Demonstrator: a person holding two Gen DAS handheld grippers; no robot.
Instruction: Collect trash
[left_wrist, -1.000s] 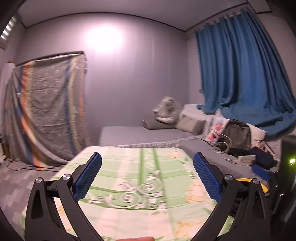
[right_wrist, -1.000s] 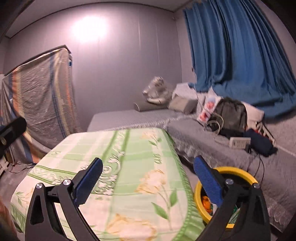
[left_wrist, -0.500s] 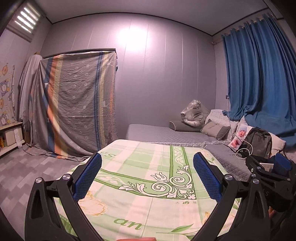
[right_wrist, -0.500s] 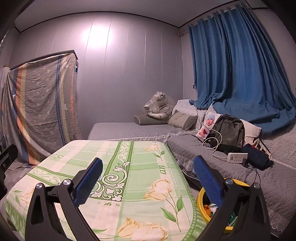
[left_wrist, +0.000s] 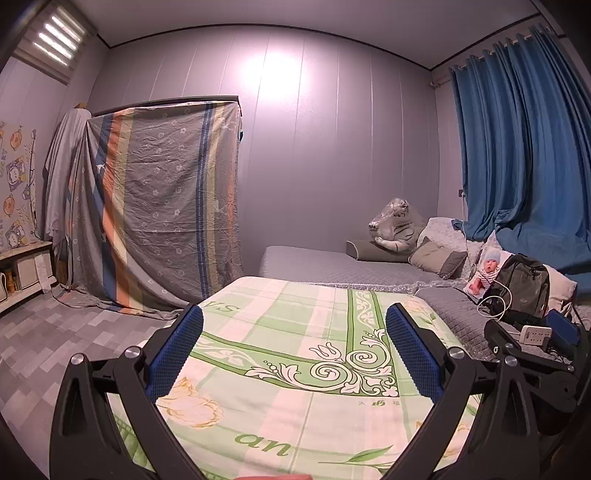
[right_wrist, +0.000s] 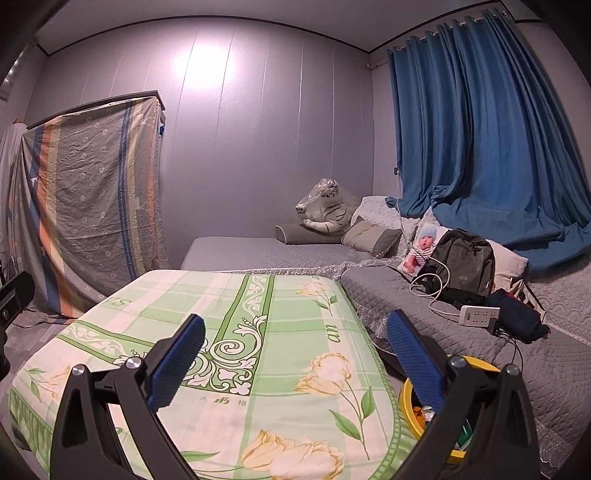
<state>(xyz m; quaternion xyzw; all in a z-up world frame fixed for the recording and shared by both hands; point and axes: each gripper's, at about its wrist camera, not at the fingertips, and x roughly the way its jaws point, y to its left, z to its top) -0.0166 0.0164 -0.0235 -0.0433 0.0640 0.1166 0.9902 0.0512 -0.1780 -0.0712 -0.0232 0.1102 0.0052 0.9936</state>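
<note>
My left gripper is open and empty, held above a table covered with a green floral cloth. My right gripper is open and empty over the same cloth. A yellow-rimmed bin with colourful trash inside stands on the floor at the table's right side, partly hidden behind my right finger. The right gripper's body also shows at the right edge of the left wrist view. No loose trash shows on the cloth.
A grey mattress lies right of the table with a black backpack, a white power strip, pillows and a wrapped tiger plush. A blue curtain hangs behind. A striped sheet covers a rack at the left.
Both grippers have tilted upward and pulled back, showing more wall and ceiling. The left view swung left toward the covered rack. Both stay open and empty.
</note>
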